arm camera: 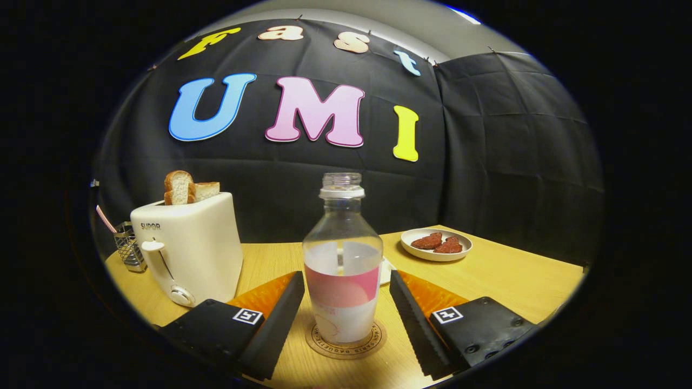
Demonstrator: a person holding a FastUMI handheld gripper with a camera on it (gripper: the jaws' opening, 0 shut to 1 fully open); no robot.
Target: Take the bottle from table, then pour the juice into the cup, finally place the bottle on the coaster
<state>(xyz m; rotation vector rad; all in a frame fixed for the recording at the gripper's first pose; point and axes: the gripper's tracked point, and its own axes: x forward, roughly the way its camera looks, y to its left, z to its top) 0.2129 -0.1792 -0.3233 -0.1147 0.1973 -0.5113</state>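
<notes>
A clear plastic bottle [342, 270] with a pink and white label and no cap stands upright on a round cork coaster [346, 339] on the wooden table [497, 275]. It holds a little pale liquid. My gripper [343, 302] is open, its two black fingers [281, 319] standing either side of the bottle with a gap on each side, touching nothing. A bit of a white cup [385, 270] peeks out right behind the bottle, mostly hidden by it.
A white toaster [189, 248] with bread slices [186, 187] in it stands to the left of the fingers. Behind it sits a small wire holder [130, 246]. A white plate [436, 244] with reddish food lies beyond the right finger.
</notes>
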